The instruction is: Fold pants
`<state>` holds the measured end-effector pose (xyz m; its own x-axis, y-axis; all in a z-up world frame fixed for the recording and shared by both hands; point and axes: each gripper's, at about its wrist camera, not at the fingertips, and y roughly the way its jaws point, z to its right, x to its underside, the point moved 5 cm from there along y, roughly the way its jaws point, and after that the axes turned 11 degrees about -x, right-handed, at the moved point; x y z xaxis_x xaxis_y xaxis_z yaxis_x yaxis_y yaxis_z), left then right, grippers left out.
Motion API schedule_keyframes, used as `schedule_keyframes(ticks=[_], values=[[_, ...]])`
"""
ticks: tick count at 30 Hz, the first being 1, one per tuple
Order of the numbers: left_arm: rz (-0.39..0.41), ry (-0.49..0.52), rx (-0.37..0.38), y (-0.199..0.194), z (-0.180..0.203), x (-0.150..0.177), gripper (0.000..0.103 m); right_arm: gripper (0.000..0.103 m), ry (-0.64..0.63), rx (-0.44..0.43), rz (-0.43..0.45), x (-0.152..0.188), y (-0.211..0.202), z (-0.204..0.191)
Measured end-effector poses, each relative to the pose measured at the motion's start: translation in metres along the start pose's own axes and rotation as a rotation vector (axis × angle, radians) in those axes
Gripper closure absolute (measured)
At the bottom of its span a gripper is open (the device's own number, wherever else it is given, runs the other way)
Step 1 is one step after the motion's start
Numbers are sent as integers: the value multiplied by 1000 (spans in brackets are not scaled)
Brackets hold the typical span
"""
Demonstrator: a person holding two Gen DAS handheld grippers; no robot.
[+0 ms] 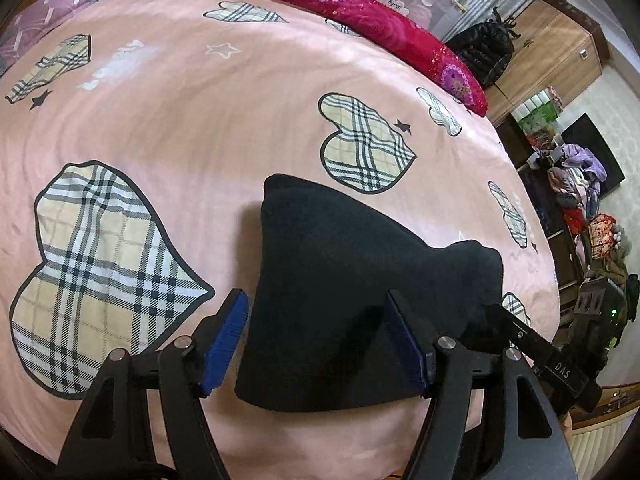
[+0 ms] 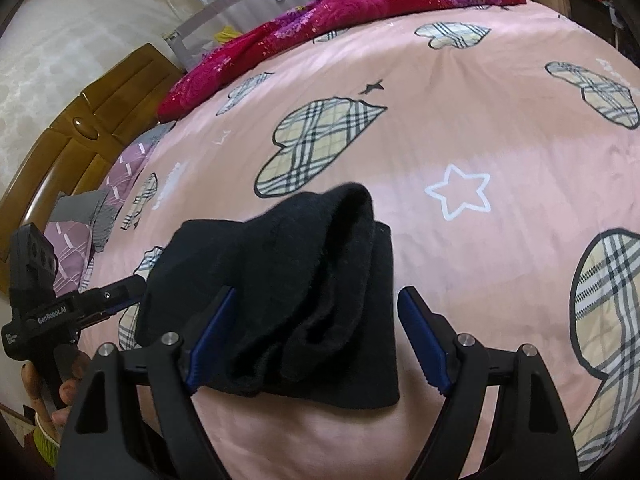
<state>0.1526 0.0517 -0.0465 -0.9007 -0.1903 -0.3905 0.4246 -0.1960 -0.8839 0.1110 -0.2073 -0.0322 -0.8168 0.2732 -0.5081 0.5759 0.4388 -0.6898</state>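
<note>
Pants (image 1: 360, 304) folded into a compact black bundle on the pink bedspread (image 1: 200, 128), lying just ahead of both grippers. Left gripper (image 1: 316, 344) spread wide, gripping nothing. Right gripper (image 2: 316, 340) likewise wide, one finger over the cloth's edge. Probably near finished; perhaps only tidying left.

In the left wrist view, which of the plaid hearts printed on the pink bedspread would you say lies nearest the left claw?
The large plaid heart left of the black pants: its tip nearly reaches the left claw. The other hearts lie beyond or right of the pants.
</note>
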Motion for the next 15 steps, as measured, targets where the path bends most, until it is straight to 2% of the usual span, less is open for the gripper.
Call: schedule_keyframes(ticks=[15], values=[[-52, 31, -42, 32, 2, 3, 30, 22, -8, 40, -39, 13, 7, 18]])
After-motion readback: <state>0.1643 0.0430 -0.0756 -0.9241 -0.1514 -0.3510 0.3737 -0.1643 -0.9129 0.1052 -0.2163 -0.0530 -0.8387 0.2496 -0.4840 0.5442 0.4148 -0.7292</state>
